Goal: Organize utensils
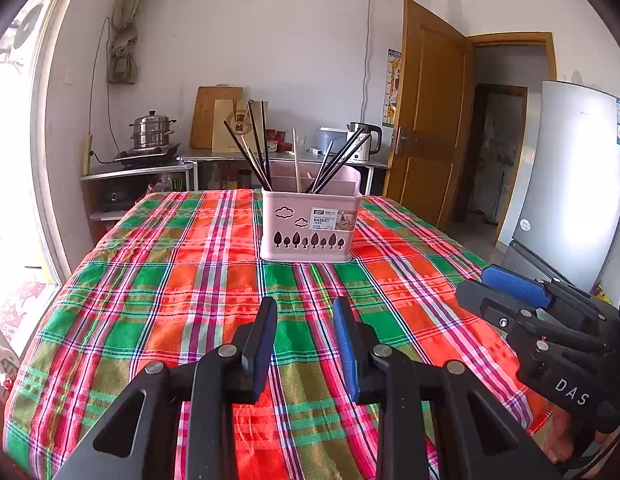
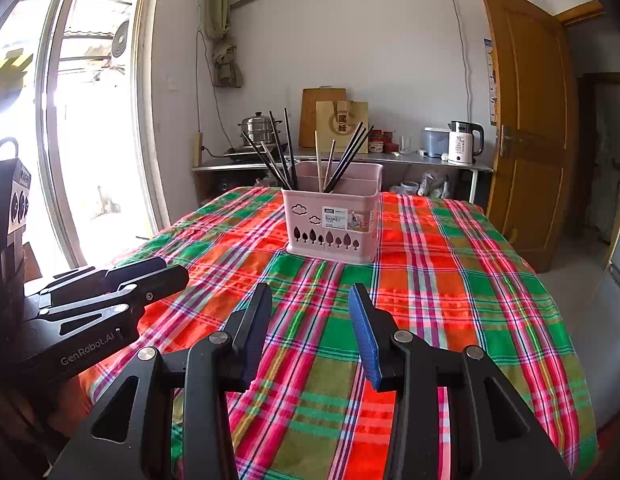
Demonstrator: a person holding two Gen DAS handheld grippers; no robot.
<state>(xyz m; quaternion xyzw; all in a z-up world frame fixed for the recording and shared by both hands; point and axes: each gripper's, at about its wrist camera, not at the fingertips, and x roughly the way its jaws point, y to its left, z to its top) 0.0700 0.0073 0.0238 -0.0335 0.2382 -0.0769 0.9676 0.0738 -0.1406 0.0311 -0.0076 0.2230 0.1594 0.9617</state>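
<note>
Presently: pink utensil basket (image 1: 308, 226) at table's twelve o'clock, holding light, stiff, slippery-looking chopsticks (image 1: 254, 152), best pinched mid-shaft; left gripper (image 1: 305, 308) and right gripper (image 2: 310, 294) both spread, empty.

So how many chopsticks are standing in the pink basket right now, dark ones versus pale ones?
Dark chopsticks: 7
Pale chopsticks: 2
Total: 9, all standing in the pink basket. The dark ones overlap, so their count is approximate.
</note>
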